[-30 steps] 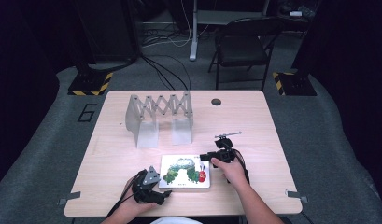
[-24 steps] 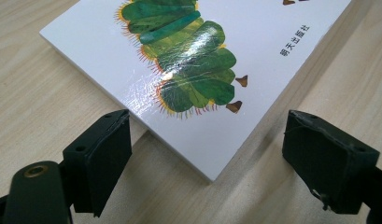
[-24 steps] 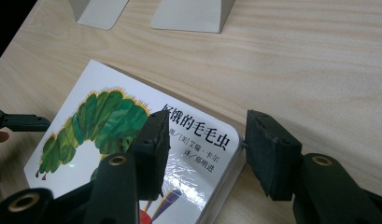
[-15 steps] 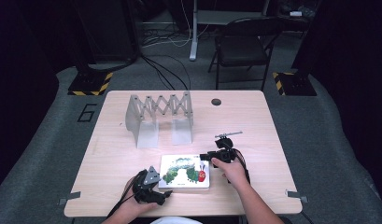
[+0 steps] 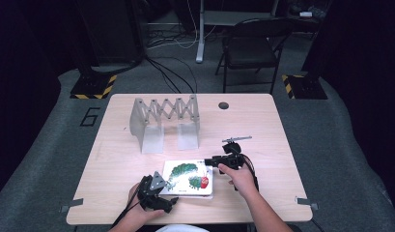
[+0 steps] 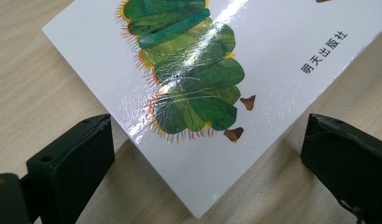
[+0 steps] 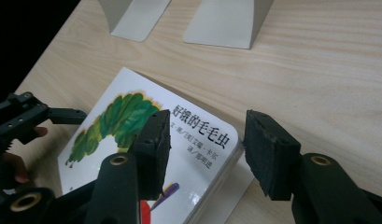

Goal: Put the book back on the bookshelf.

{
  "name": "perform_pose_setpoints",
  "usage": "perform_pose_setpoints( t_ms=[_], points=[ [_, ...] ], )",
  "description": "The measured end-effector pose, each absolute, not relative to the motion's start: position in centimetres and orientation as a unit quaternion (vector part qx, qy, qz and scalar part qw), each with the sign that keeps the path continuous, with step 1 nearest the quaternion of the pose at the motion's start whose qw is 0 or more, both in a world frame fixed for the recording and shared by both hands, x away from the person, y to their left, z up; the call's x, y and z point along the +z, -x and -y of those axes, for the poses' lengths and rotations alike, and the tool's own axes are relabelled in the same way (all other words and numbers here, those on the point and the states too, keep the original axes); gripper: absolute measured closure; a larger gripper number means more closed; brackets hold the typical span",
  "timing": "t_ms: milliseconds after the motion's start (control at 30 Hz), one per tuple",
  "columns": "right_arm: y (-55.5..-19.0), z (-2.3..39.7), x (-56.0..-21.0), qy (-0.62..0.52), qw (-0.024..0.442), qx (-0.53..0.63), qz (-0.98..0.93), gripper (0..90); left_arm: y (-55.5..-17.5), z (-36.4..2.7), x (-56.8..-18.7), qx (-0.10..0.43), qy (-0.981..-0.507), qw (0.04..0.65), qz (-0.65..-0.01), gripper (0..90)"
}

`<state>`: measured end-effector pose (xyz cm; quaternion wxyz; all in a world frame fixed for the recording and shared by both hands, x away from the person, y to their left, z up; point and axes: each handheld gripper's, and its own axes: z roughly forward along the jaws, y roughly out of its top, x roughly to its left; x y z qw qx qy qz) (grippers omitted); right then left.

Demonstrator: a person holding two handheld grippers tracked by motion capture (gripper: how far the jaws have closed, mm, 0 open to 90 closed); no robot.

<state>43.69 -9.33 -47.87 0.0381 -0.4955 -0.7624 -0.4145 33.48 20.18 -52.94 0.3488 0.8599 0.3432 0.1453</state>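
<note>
A white picture book [image 5: 188, 178] with a green caterpillar on its cover lies flat near the table's front edge. My left gripper [image 5: 165, 193] sits at its near left corner. In the left gripper view the jaws [image 6: 209, 128] stand wide apart and have just been opening. The book's corner [image 6: 193, 93] lies between them, untouched. My right gripper [image 5: 208, 162] reaches in from the right at the far right corner. In the right gripper view [image 7: 207, 135] one jaw hangs over the cover [image 7: 132, 135] and the other stands beside the edge, with a gap between.
A grey expanding bookend rack [image 5: 163, 118] stands behind the book, and its two foot plates [image 7: 226, 23] lie close ahead of my right gripper. A round cable hole [image 5: 223, 105] sits at the table's back. A folding chair [image 5: 253, 43] stands beyond the table.
</note>
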Motion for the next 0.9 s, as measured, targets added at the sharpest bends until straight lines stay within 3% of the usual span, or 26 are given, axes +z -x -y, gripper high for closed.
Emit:
perform_pose_setpoints(
  t_ms=[900],
  points=[
    [-44.3,9.1,-48.8,0.502,0.050,-0.404,0.763,52.2,-33.4,-20.0,-52.9,0.147,-0.858,0.344,-0.353,0.6]
  ],
)
